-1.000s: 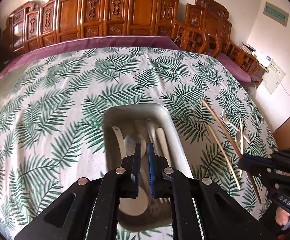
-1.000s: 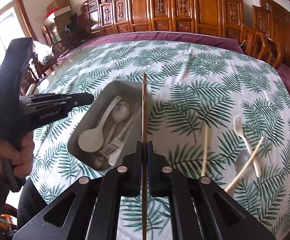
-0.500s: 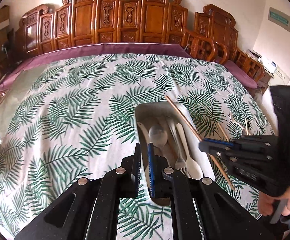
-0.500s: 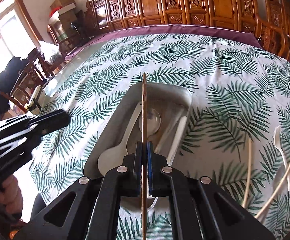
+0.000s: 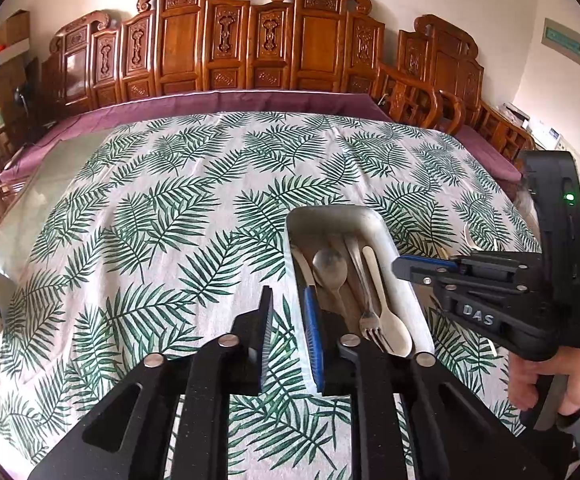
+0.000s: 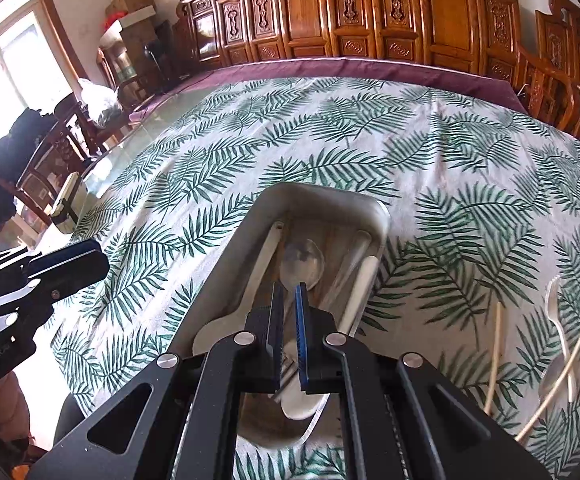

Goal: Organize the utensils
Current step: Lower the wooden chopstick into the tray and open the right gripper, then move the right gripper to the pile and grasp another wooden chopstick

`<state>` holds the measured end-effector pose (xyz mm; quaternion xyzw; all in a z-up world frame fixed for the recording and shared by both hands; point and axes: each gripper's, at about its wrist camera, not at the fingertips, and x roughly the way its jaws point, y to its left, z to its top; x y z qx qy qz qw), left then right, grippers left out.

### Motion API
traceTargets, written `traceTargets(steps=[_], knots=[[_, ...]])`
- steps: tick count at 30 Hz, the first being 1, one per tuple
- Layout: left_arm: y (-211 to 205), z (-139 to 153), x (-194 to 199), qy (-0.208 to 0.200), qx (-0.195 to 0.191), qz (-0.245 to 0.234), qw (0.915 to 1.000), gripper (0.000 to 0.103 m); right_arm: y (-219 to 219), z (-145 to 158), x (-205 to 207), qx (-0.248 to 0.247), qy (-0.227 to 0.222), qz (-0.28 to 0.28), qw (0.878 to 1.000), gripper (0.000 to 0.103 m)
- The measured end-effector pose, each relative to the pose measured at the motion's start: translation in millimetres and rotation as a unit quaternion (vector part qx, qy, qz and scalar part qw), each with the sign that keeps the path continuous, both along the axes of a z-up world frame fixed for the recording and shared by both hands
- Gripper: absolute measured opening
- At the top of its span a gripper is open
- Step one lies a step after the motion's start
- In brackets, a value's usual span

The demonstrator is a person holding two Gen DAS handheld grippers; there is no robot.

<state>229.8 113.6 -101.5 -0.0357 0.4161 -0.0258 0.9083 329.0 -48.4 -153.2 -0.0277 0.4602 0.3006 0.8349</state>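
A metal tray (image 5: 332,213) sits on the palm-leaf cloth and holds a metal spoon (image 5: 330,268), a fork (image 5: 371,326) and a white spoon (image 5: 388,326). My left gripper (image 5: 288,300) hangs over the tray's left rim. Its jaws are opening, and only cloth and rim show between them. My right gripper (image 6: 289,292) hovers low over the tray (image 6: 374,206), above the metal spoon (image 6: 302,262). Only a thin slit shows between its jaws, and nothing is in it. A brownish streak among the cutlery may be the brown chopstick.
Two pale chopsticks (image 6: 494,352) and a white fork (image 6: 558,320) lie loose on the cloth right of the tray. Carved wooden chairs (image 5: 250,40) line the table's far side. The cloth ends at a bare glass edge (image 6: 102,160) on the left.
The brown chopstick has gone from my right jaws, and that gripper has come over the tray. My left gripper has drifted left off the tray's middle and its jaws have parted.
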Motion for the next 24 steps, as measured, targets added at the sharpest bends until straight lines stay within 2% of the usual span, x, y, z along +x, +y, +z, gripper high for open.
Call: traceTargets(steps=[2,3,4,8,10,14,15,21,24], knots=[[-2.7,1.9,-1.3,-0.002,0.001,-0.002,1.0000,0.016,-10.7,4.4,-6.6,-0.003,-0.009,-0.003,1.000,0.007],[-5.2,2.9,-2.3,-0.004,0.001,-0.004,1.0000,0.021,-17.1,6.4,-10.7,-0.005,-0.013,-0.005,1.000,0.007],[-8.4,4.4,-2.9,-0.005,0.002,-0.006,1.0000,0.030,-23.9,8.0,-14.1,-0.007,-0.017,-0.008,1.000,0.007],[-18.4,11.2,-6.3,-0.013,-0.001,-0.012,0.9998,0.047,-59.2,12.8,-31.0,-0.010,-0.023,-0.025,0.999,0.007],[-25.6,14.6,-8.8,-0.020,-0.003,-0.017,0.9997,0.065,-76.5,15.0,-38.9,-0.012,-0.027,-0.036,0.999,0.007],[-38.8,16.2,-10.3,-0.022,-0.001,-0.025,0.9995,0.076,-109.9,16.0,-52.0,-0.013,-0.027,-0.059,0.998,0.007],[-43.0,16.6,-10.6,-0.023,0.001,-0.026,0.9994,0.082,-118.7,16.5,-55.6,-0.014,-0.028,-0.064,0.997,0.007],[-67.8,16.7,-13.1,-0.024,0.019,-0.037,0.9988,0.090,-162.3,20.2,-71.2,-0.010,-0.029,-0.094,0.995,0.007],[-78.7,14.6,-14.6,-0.023,0.024,-0.044,0.9985,0.091,-175.0,19.9,-76.9,-0.025,-0.037,-0.101,0.994,0.007]])
